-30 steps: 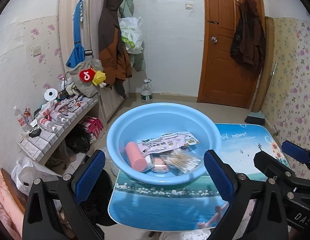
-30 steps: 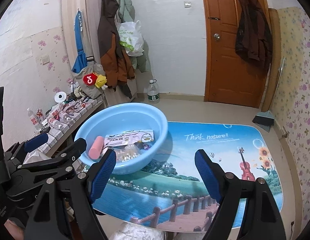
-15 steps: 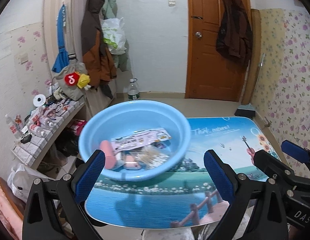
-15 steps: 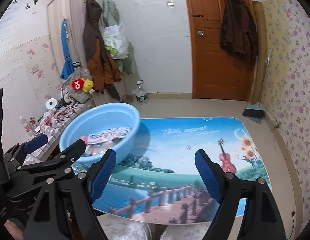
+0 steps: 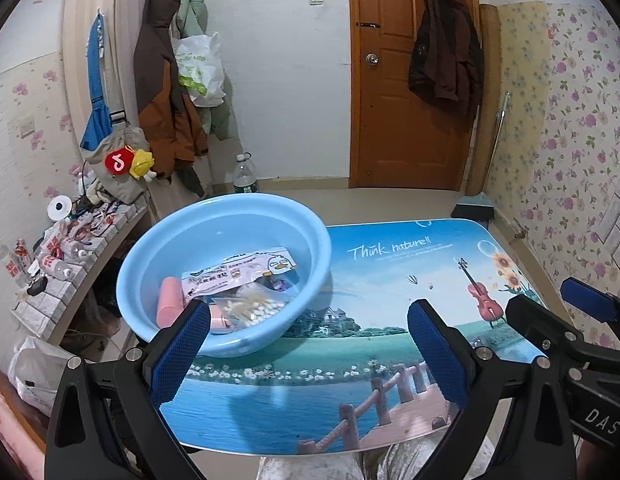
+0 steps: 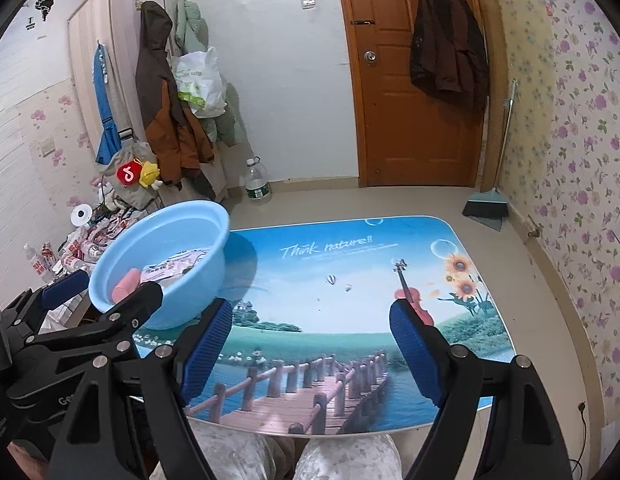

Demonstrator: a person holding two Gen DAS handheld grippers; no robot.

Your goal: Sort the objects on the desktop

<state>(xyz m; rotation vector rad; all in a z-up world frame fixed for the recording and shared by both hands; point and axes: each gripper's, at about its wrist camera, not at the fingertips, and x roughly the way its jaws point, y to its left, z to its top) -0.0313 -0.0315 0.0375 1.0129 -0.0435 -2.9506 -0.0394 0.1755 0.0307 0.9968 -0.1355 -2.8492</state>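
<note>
Nearest the cameras, the left gripper (image 5: 305, 344) and the right gripper (image 6: 310, 340) both stand spread wide above the table (image 6: 350, 272), with nothing between their blue pads and nothing touched. Beyond them, on the table's near left corner, sits a light blue basin (image 5: 229, 216), upright. Inside lie a pink tube (image 5: 169, 304) with its long axis running toward the camera, a printed packet (image 5: 237, 272) lying crosswise, and a bag of cotton swabs (image 5: 253, 308).
</note>
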